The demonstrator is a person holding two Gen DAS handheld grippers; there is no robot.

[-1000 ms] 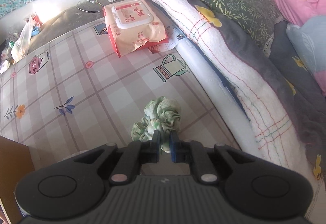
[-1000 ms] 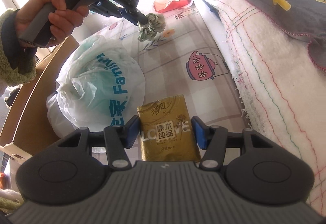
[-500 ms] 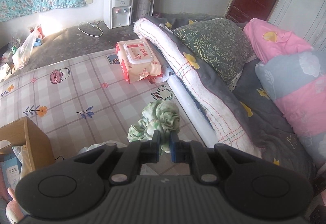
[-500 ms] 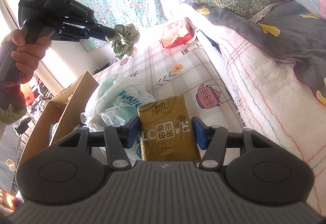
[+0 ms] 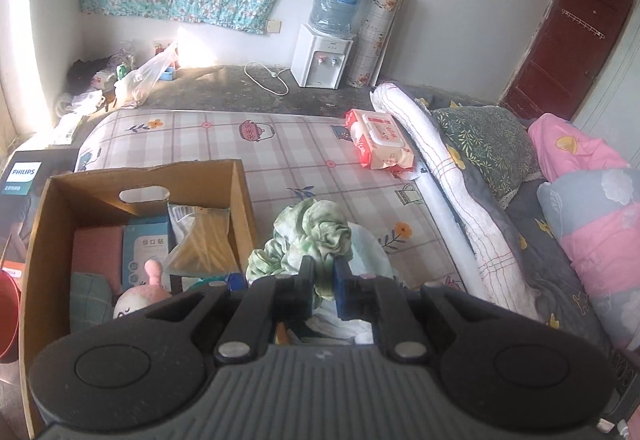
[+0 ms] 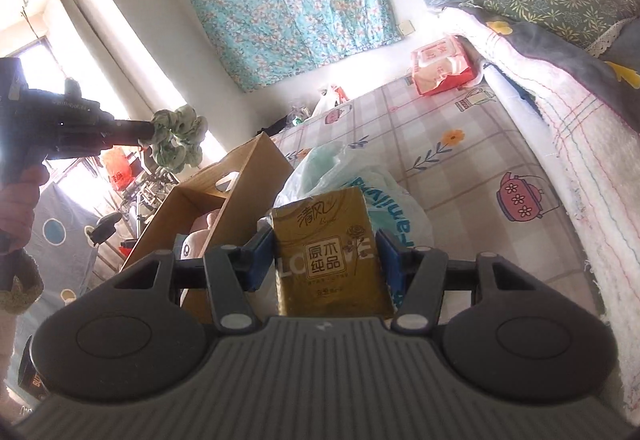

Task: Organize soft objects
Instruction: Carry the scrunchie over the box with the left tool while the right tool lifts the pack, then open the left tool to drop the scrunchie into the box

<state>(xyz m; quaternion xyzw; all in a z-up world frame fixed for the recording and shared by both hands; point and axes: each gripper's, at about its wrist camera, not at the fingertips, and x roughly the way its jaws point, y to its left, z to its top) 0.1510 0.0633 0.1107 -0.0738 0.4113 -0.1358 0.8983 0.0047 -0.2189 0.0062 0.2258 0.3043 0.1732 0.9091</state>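
Observation:
My left gripper (image 5: 323, 280) is shut on a crumpled green and white cloth (image 5: 308, 236), which hangs in the air above the mattress beside a cardboard box (image 5: 240, 192). From the right wrist view the same cloth (image 6: 178, 138) dangles from the left gripper (image 6: 150, 130) high at the left, above the box (image 6: 240, 168). My right gripper (image 6: 324, 260) is shut on a gold tissue pack (image 6: 332, 260), held over a white plastic bag (image 6: 384, 200). The box holds a pink plush toy (image 5: 138, 294), packets and a blue carton.
A red and white wet-wipes pack (image 5: 380, 140) lies at the far side of the checked mattress (image 5: 224, 136). Rolled blankets and pillows (image 5: 500, 176) line the right. A water dispenser (image 5: 324, 56) stands by the far wall. A dark Philips box (image 5: 24, 176) sits left of the cardboard box.
My left gripper rose and swung left with the cloth, from over the mattress to above the cardboard box edge. My right gripper lifted and tilted upward with the tissue pack still in it.

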